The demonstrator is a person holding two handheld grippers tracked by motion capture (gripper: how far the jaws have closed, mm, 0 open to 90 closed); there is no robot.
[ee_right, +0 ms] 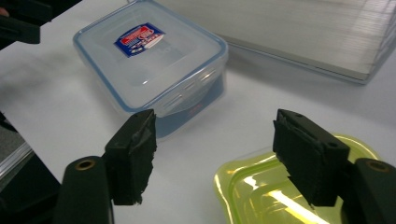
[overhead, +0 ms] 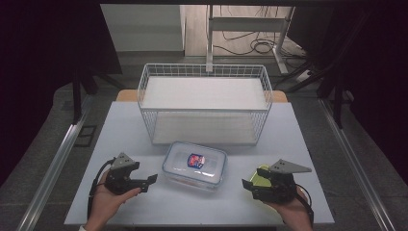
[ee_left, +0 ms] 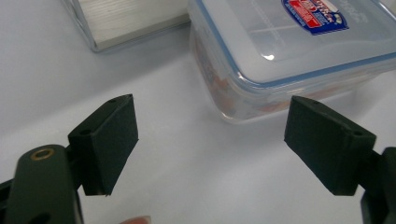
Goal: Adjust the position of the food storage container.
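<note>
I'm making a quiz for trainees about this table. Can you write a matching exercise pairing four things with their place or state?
Things:
1. clear container
2. wire basket
3. yellow-green lid
4. left gripper

Descriptions:
A. stands at the far side of the table
B. open, holding nothing
C. lies flat under the right gripper
D. closed, with a blue-rimmed lid and a label

Pairs: 1-D, 2-A, 3-C, 4-B

Clear container [overhead: 195, 166] with blue-rimmed lid, bearing a red, white and blue label [overhead: 196, 160]. Translucent yellow-green dish [ee_right: 285, 191]. White wire basket [overhead: 204, 103] holding pale grey boards. Pale grey surface [overhead: 120, 125]. Black left hand-held gripper [overhead: 150, 181] and right hand-held gripper [overhead: 253, 179], each topped by a grey plate.
</note>
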